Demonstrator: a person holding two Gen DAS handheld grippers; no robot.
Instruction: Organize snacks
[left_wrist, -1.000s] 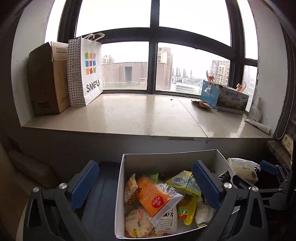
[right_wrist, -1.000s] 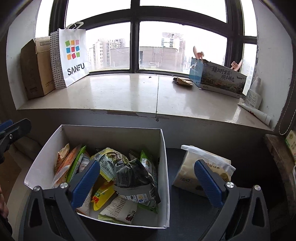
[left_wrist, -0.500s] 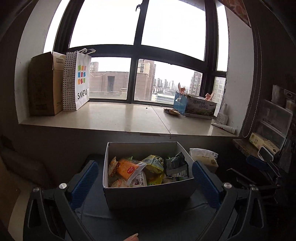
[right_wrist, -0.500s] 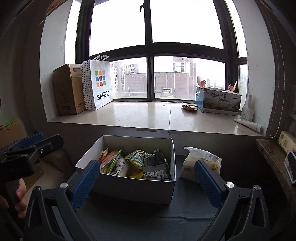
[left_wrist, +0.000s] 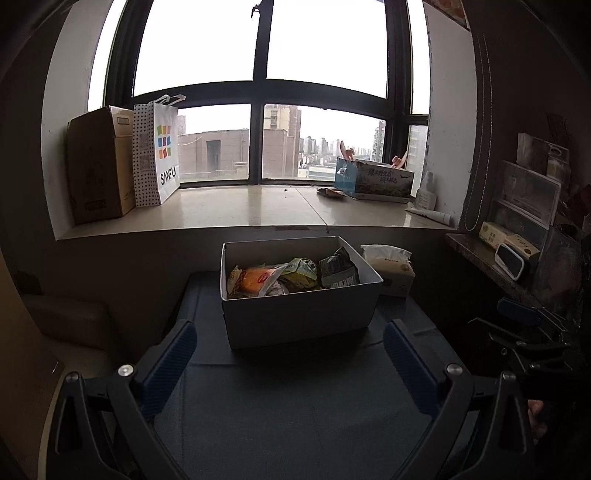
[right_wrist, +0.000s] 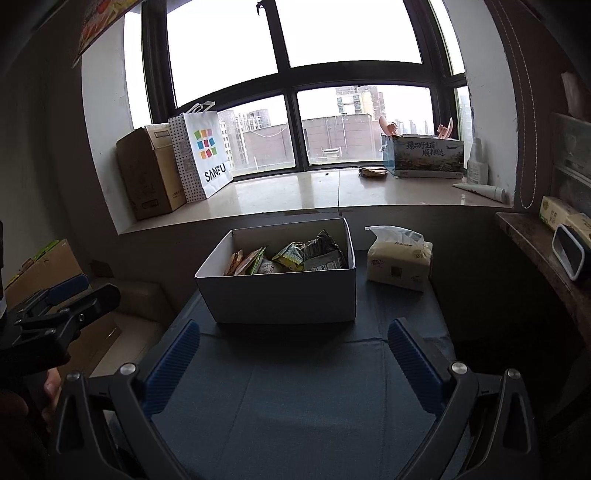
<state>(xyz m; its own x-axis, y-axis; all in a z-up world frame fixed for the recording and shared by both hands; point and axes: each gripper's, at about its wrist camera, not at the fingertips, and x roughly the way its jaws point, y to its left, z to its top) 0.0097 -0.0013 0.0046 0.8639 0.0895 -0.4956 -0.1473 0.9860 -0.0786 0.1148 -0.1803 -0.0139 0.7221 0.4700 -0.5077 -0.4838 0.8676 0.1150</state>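
A white cardboard box (left_wrist: 295, 317) (right_wrist: 280, 295) sits on a dark blue cloth-covered table, filled with several snack packets: an orange one (left_wrist: 258, 278), green-yellow ones (right_wrist: 291, 254) and a dark grey one (left_wrist: 338, 271) (right_wrist: 325, 254). My left gripper (left_wrist: 290, 360) is open and empty, held back from the box's near side. My right gripper (right_wrist: 293, 356) is also open and empty, in front of the box. Each gripper shows at the edge of the other's view: right gripper (left_wrist: 528, 332), left gripper (right_wrist: 62, 302).
A pack of tissues (right_wrist: 399, 264) (left_wrist: 391, 267) stands right of the box. The window ledge (right_wrist: 332, 195) behind holds a brown carton (right_wrist: 147, 177), a SANFU paper bag (right_wrist: 203, 158) and a printed box (right_wrist: 424, 157). A shelf (right_wrist: 546, 243) runs along the right.
Both grippers have drawn back and up from above the box; the box now appears smaller and farther. Both stay open and empty.
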